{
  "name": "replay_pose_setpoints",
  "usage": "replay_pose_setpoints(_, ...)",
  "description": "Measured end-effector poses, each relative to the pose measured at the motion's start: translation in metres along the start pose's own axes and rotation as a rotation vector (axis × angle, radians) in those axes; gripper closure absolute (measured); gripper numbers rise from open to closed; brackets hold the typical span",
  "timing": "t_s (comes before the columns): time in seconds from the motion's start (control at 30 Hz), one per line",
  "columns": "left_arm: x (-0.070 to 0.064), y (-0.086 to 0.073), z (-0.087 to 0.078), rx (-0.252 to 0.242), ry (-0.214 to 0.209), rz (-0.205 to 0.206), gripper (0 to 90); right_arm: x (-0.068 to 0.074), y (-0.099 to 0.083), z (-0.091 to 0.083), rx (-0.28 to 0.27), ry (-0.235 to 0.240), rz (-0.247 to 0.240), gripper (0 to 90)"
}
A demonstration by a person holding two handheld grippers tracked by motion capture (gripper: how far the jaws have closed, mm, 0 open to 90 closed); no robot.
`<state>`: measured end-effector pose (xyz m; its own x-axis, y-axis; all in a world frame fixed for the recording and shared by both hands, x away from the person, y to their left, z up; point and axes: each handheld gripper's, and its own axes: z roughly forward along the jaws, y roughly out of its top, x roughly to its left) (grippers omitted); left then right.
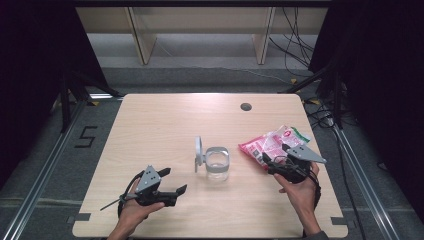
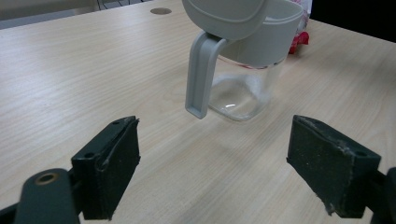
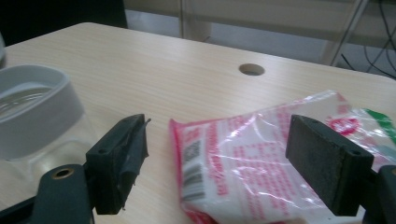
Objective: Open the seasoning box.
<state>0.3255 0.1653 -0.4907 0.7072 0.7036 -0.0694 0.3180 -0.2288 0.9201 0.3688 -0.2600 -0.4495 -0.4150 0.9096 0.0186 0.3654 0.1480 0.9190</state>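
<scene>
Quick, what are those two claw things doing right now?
Left gripper: open, holding nothing, facing the jar.
Right gripper: open, jaws either side of the bag, not gripping.

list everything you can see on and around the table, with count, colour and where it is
Clear glass jar with grey plastic collar and flipped-open grey lid: one, table centre.
Pink and white plastic packet with green corner: one, right side of table, between the right gripper's open jaws.
Light wooden table: one, with a dark round cable hole near its far edge.
Black cables: several, on the floor at far right.
Left gripper: one, black, near left, jaws open, aimed at the jar.
Right gripper: one, black, near right, at the packet.
</scene>
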Motion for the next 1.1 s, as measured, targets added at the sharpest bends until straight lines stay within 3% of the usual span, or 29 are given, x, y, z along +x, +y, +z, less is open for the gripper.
replay_pose_setpoints(0.1, 0.000, 0.000, 0.000, 0.002, 0.002, 0.001, 16.0, -0.013, -0.004, -0.003, 0.001, -0.016, 0.018, 21.2)
replay_pose_setpoints(0.17, 0.000, -0.001, 0.000, 0.006, -0.001, 0.001, 16.1, -0.018, -0.008, -0.006, 0.027, -0.052, 0.042, 21.7)
replay_pose_setpoints(0.23, 0.000, -0.001, 0.000, 0.009, 0.003, -0.001, 16.1, -0.023, -0.009, -0.006, 0.031, -0.062, 0.019, 21.6)
replay_pose_setpoints(0.27, 0.000, -0.001, 0.000, 0.013, 0.010, 0.004, 16.1, -0.025, -0.012, -0.007, 0.037, -0.093, 0.069, 21.6)
replay_pose_setpoints(0.33, 0.000, 0.000, 0.001, 0.011, 0.007, -0.001, 16.1, -0.027, -0.012, -0.010, 0.052, -0.099, 0.091, 21.7)
replay_pose_setpoints(0.37, 0.001, 0.000, 0.001, 0.014, 0.010, 0.003, 16.1, -0.031, -0.012, -0.009, 0.048, -0.105, 0.052, 21.8)
replay_pose_setpoints(0.4, 0.001, -0.001, 0.001, 0.010, 0.003, -0.001, 16.2, -0.030, -0.014, -0.008, 0.048, -0.123, 0.094, 21.5)
replay_pose_setpoints(0.43, 0.001, -0.001, 0.001, 0.017, 0.010, 0.004, 16.2, -0.032, -0.015, -0.007, 0.053, -0.134, 0.081, 21.7)
replay_pose_setpoints(0.5, 0.001, -0.001, 0.002, 0.013, 0.004, 0.000, 16.3, -0.035, -0.016, -0.007, 0.065, -0.121, 0.075, 22.0)
replay_pose_setpoints(0.53, 0.001, -0.001, 0.002, 0.011, 0.007, -0.006, 16.3, -0.033, -0.017, -0.006, 0.080, -0.135, 0.109, 22.2)
replay_pose_setpoints(0.57, 0.002, -0.001, 0.002, 0.006, 0.007, 0.017, 16.3, -0.038, -0.018, -0.005, 0.088, -0.138, 0.070, 22.1)
replay_pose_setpoints(0.63, 0.003, -0.001, 0.002, 0.012, 0.002, 0.028, 16.4, -0.037, -0.020, -0.004, 0.107, -0.152, 0.105, 21.4)
replay_pose_setpoints(0.7, 0.003, -0.001, 0.002, 0.016, 0.005, 0.027, 16.4, -0.044, -0.022, -0.003, 0.116, -0.148, 0.086, 21.1)
replay_pose_setpoints(0.77, 0.002, -0.002, 0.002, 0.022, 0.011, 0.000, 16.5, -0.047, -0.023, -0.001, 0.100, -0.155, 0.104, 20.6)
replay_pose_setpoints(0.8, 0.003, -0.002, 0.002, 0.021, 0.011, 0.002, 16.5, -0.044, -0.024, -0.002, 0.113, -0.159, 0.147, 20.0)
replay_pose_setpoints(0.83, 0.003, -0.003, 0.003, 0.022, 0.007, -0.004, 16.5, -0.048, -0.024, -0.001, 0.119, -0.153, 0.124, 19.5)
replay_pose_setpoints(0.87, 0.002, -0.004, 0.003, 0.024, 0.009, -0.008, 16.5, -0.046, -0.024, -0.001, 0.131, -0.156, 0.180, 19.5)
replay_pose_setpoints(0.9, 0.002, -0.004, 0.004, 0.028, 0.010, -0.002, 16.5, -0.051, -0.025, 0.001, 0.127, -0.167, 0.116, 19.5)
replay_pose_setpoints(1.03, 0.001, -0.004, 0.003, 0.031, 0.008, -0.004, 16.8, -0.053, -0.025, 0.003, 0.115, -0.179, 0.145, 18.6)
replay_pose_setpoints(1.07, 0.001, -0.004, 0.003, 0.028, 0.007, -0.007, 16.8, -0.055, -0.026, 0.004, 0.120, -0.186, 0.130, 18.4)
replay_pose_setpoints(1.1, 0.002, -0.004, 0.003, 0.027, 0.009, -0.010, 16.8, -0.055, -0.026, 0.004, 0.114, -0.178, 0.153, 18.5)
